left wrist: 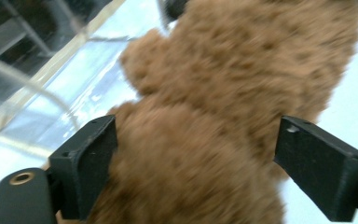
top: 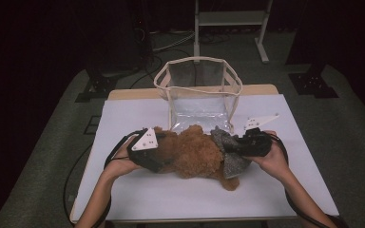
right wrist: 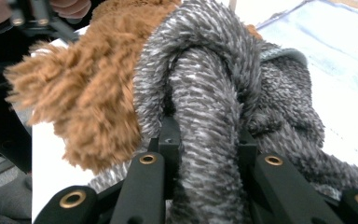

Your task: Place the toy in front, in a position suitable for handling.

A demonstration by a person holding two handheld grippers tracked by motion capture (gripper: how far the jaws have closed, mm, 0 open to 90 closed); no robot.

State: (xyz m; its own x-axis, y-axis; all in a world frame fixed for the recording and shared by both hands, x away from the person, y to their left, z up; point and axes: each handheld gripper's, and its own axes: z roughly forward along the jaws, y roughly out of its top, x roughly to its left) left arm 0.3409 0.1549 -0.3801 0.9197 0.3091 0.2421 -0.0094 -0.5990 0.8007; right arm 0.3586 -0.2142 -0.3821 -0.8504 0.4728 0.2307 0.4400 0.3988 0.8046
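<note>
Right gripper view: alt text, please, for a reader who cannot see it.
The right claw is shut on a grey fuzzy garment worn by a brown plush toy. The toy lies on a white table.

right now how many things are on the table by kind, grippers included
plush toys: 1, the brown plush dog in a grey knit garment
clear bags: 1, the clear bag
grippers: 2, left gripper, right gripper
total: 4
</note>
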